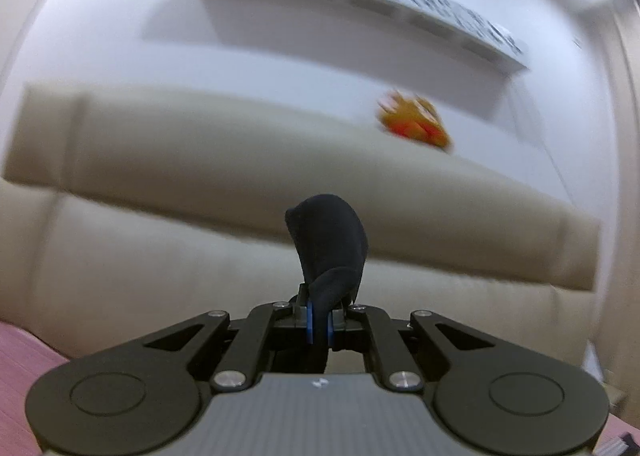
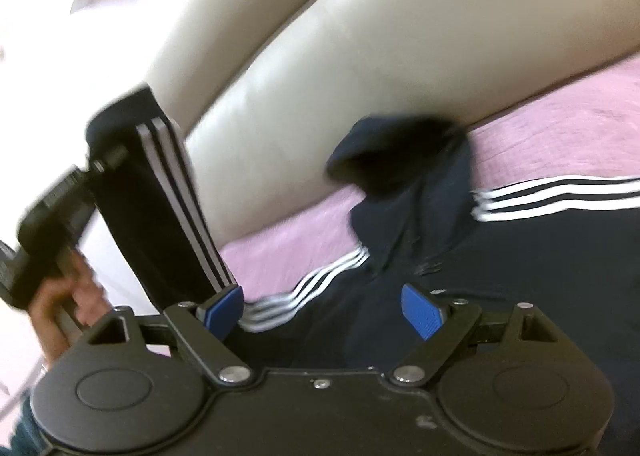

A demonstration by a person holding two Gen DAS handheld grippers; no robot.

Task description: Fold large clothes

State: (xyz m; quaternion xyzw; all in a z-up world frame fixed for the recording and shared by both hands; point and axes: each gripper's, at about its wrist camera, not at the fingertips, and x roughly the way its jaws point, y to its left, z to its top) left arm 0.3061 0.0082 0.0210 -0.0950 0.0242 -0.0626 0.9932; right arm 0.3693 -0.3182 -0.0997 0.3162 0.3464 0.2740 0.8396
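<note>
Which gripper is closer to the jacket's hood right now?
Right. The right gripper hangs open just short of the hood; the left gripper is off to the side, raised, clamping a striped sleeve.

- One dark track jacket (image 2: 500,256) with white stripes, spread under and ahead of the right gripper (image 2: 324,312).
- Two sleeves: one (image 2: 160,208) lifted off to the left of that claw, one (image 2: 560,192) lying flat to its right.
- Three white stripes on each sleeve.
- One hood (image 2: 392,152), ahead of the claw.
- Two grippers: the right one, and the left gripper (image 1: 320,326) pinching dark cloth.
- One orange toy (image 1: 416,122), blurred, far ahead of the left claw.
</note>
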